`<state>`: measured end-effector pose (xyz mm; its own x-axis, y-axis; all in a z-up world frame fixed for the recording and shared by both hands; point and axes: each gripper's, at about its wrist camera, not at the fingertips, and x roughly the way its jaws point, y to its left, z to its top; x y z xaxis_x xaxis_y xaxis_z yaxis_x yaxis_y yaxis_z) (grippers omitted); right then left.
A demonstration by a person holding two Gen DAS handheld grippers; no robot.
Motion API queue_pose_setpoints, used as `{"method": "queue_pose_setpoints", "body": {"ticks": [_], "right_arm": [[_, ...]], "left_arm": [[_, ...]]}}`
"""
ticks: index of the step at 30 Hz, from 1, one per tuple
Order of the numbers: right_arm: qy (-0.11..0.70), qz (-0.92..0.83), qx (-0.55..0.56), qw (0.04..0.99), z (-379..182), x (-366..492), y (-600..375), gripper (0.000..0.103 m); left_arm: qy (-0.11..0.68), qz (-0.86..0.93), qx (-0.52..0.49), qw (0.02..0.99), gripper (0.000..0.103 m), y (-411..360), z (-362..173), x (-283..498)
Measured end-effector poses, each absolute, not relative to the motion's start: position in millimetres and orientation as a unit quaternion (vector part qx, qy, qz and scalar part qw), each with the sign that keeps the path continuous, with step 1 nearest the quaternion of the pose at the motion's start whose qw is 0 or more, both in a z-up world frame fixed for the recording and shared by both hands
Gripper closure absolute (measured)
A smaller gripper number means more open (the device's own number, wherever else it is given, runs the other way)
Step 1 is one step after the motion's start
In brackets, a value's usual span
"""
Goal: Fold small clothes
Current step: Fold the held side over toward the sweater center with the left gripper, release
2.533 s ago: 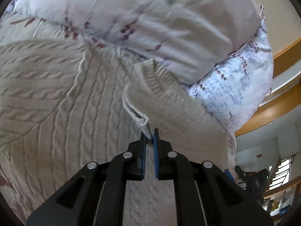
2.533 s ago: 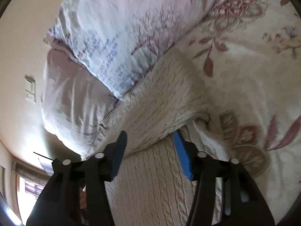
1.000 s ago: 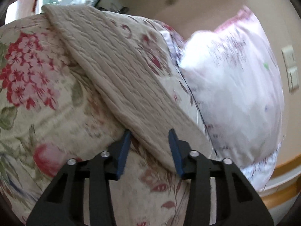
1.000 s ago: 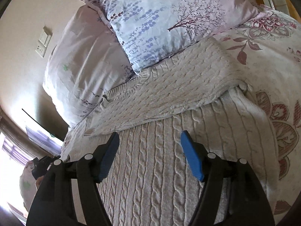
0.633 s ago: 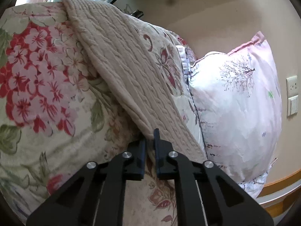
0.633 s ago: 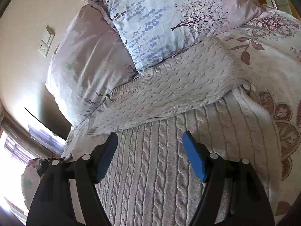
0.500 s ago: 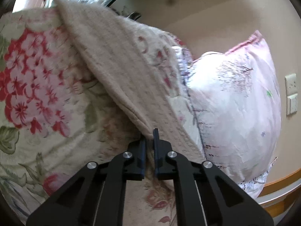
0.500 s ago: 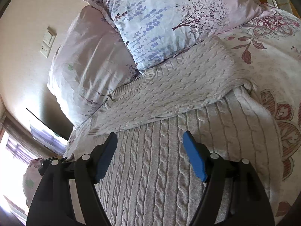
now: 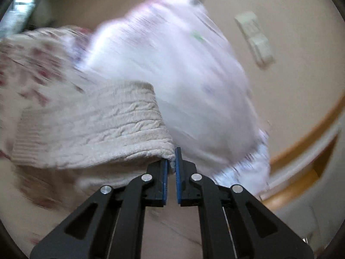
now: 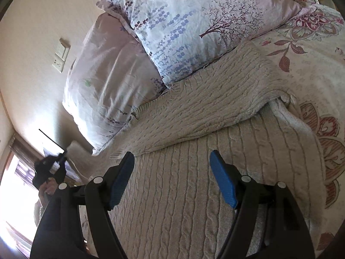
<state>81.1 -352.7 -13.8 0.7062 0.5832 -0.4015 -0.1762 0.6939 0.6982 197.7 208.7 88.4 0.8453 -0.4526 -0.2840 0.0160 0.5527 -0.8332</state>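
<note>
Left gripper [image 9: 171, 168] fingers clamped on sweater [image 10: 194, 183] sleeve end; sleeve runs leftward. Right gripper [image 10: 172, 177] fingers apart, hovering above sweater body on bed [image 10: 312, 69].

No readable text, label or number anywhere — though the left wrist view is perhaps too blurred.

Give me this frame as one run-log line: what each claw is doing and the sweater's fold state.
left claw: shut on sleeve, raised | right claw: open over sweater, holding nothing | fold: other sleeve across body
</note>
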Motion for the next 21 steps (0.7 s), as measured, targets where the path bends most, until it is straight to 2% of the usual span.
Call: {"method": "queue_pose_setpoints", "body": {"ticks": [4, 8, 11, 13, 14, 16, 21], "right_arm": [[0.313, 0.221, 0.326, 0.864, -13.2, 81.3, -352.7, 0.029], [0.313, 0.221, 0.328, 0.864, -13.2, 81.2, -353.1, 0.029], [0.313, 0.221, 0.328, 0.864, -13.2, 80.5, -353.1, 0.029], [0.313, 0.222, 0.328, 0.863, -13.0, 80.3, -353.5, 0.029], [0.312, 0.222, 0.329, 0.863, -12.8, 80.5, -353.7, 0.029], [0.312, 0.223, 0.33, 0.863, -12.8, 80.5, -353.5, 0.029], [0.31, 0.228, 0.332, 0.861, -13.1, 80.5, -354.0, 0.029]], "left_arm": [[0.274, -0.206, -0.437, 0.832, 0.098, 142.1, 74.9, 208.5], [0.353, -0.227, -0.414, 0.808, 0.097, 78.7, 28.0, 216.2], [0.405, -0.221, -0.417, 0.783, 0.094, 60.3, -3.9, 217.4], [0.417, -0.215, -0.429, 0.772, 0.092, 62.3, -12.6, 218.3], [0.418, -0.21, -0.439, 0.767, 0.084, 67.2, -13.7, 217.5], [0.411, -0.184, -0.449, 0.772, 0.074, 80.2, -9.9, 215.0], [0.381, -0.129, -0.475, 0.783, 0.074, 127.0, -3.7, 208.5]]}}
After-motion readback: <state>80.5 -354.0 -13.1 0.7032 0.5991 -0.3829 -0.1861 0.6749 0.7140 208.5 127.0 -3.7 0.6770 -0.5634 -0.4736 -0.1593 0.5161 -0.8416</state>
